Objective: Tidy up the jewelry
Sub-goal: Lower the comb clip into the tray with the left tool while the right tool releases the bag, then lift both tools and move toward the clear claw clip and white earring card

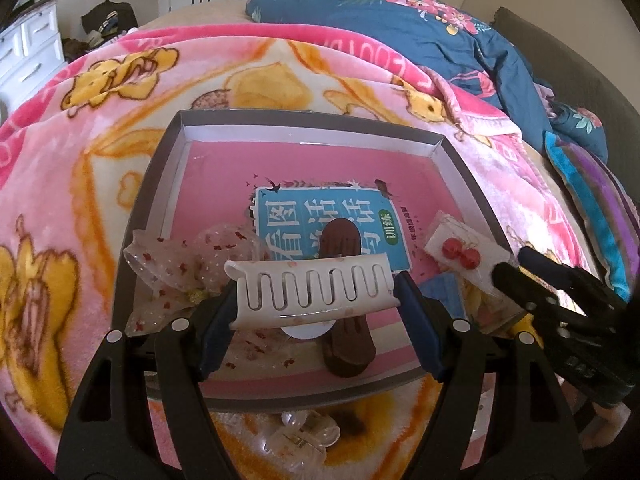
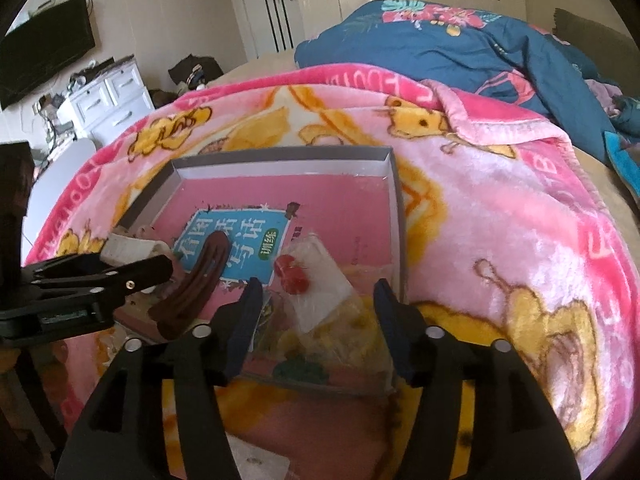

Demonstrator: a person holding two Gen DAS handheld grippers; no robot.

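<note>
A grey shallow box point(image 1: 158, 184) lined with a pink book sits on the pink blanket; it also shows in the right wrist view point(image 2: 394, 184). My left gripper point(image 1: 316, 300) is shut on a white comb-toothed hair clip point(image 1: 312, 290) and holds it above the box. Under it lies a brown hair clip point(image 1: 346, 344), also in the right wrist view point(image 2: 196, 284). A sheer spotted bow point(image 1: 172, 268) lies at the box's left. A packet with red cherry earrings point(image 1: 460, 256) lies at the right point(image 2: 296, 276). My right gripper point(image 2: 316, 312) is open, empty, just above that packet.
A clear hair claw point(image 1: 300, 440) lies on the blanket before the box. A blue floral quilt point(image 1: 420, 20) is bunched at the back. A white dresser point(image 2: 108, 100) and a wall TV point(image 2: 44, 48) stand at the left.
</note>
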